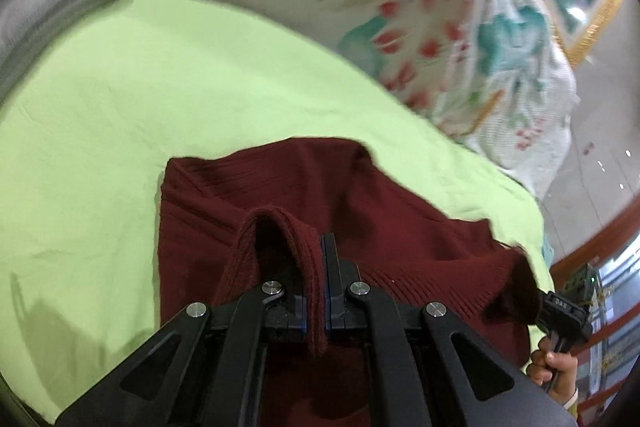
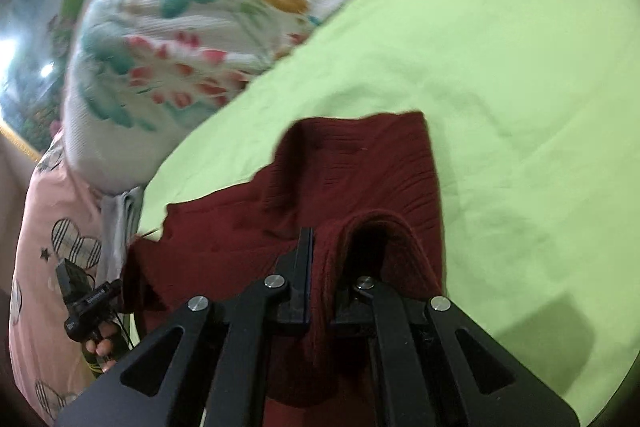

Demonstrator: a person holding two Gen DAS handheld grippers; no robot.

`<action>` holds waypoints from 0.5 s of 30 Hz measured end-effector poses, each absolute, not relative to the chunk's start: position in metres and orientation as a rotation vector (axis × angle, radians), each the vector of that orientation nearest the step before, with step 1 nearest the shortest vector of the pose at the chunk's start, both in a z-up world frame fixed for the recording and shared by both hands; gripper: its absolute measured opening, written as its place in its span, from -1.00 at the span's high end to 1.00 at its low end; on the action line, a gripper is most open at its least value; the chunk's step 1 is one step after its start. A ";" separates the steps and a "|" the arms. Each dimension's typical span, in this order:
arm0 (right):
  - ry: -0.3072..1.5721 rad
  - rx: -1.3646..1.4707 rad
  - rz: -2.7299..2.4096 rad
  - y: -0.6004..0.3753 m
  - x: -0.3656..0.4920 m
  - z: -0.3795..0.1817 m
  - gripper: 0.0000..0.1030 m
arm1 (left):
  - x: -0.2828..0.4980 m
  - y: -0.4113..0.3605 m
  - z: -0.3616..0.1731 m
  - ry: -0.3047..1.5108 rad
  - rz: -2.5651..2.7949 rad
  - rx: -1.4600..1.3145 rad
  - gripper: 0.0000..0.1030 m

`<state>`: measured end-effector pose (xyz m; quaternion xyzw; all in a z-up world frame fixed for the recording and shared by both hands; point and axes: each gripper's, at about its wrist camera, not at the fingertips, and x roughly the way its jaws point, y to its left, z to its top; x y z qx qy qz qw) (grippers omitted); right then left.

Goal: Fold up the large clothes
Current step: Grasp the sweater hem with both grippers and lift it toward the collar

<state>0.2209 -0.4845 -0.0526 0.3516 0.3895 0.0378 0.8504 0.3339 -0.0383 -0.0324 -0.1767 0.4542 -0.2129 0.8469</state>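
Both tools, left (image 1: 320,291) & right (image 2: 320,291), pinch the dark red ribbed knit sweater (image 1: 320,187) hem, lifted over the lime green bed sheet (image 1: 120,107), prob. to fold it.

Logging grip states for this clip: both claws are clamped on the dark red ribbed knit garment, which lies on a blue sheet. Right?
Not quite: the sheet is light green, as both wrist views show. The left claw and right claw are each clamped on the dark red ribbed knit garment.

No lettering anywhere is sharp enough to read.
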 end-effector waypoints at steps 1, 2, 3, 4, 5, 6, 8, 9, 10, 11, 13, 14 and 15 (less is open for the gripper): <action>0.829 0.746 0.078 -0.486 0.224 -0.057 0.88 | 0.339 -0.038 -0.039 0.971 -0.445 -0.375 0.93; 0.836 0.759 0.081 -0.487 0.226 -0.061 0.88 | 0.344 -0.039 -0.045 0.983 -0.448 -0.373 0.92; 0.838 0.771 0.083 -0.488 0.226 -0.063 0.87 | 0.346 -0.040 -0.049 0.992 -0.455 -0.367 0.90; 0.837 0.787 0.089 -0.490 0.225 -0.064 0.86 | 0.346 -0.040 -0.051 0.995 -0.463 -0.362 0.87; 0.835 0.803 0.098 -0.493 0.223 -0.064 0.86 | 0.344 -0.039 -0.051 0.991 -0.476 -0.368 0.87; 0.833 0.806 0.100 -0.494 0.220 -0.062 0.84 | 0.340 -0.035 -0.050 0.987 -0.486 -0.380 0.76; 0.809 0.788 0.082 -0.495 0.209 -0.052 0.71 | 0.325 -0.028 -0.044 0.965 -0.504 -0.397 0.34; 0.788 0.772 0.061 -0.495 0.203 -0.047 0.48 | 0.314 -0.026 -0.039 0.945 -0.508 -0.390 0.12; 0.765 0.755 0.039 -0.496 0.195 -0.041 0.34 | 0.302 -0.025 -0.035 0.926 -0.520 -0.382 0.09; 0.733 0.746 0.025 -0.496 0.184 -0.034 0.14 | 0.289 -0.027 -0.028 0.911 -0.546 -0.374 0.09; 0.683 0.724 0.036 -0.489 0.166 -0.023 0.12 | 0.266 -0.037 -0.020 0.889 -0.631 -0.373 0.09; 0.681 0.703 0.063 -0.481 0.164 -0.020 0.12 | 0.254 -0.048 -0.017 0.892 -0.693 -0.357 0.09; 0.698 0.672 0.103 -0.470 0.164 -0.019 0.12 | 0.246 -0.061 -0.015 0.898 -0.737 -0.328 0.09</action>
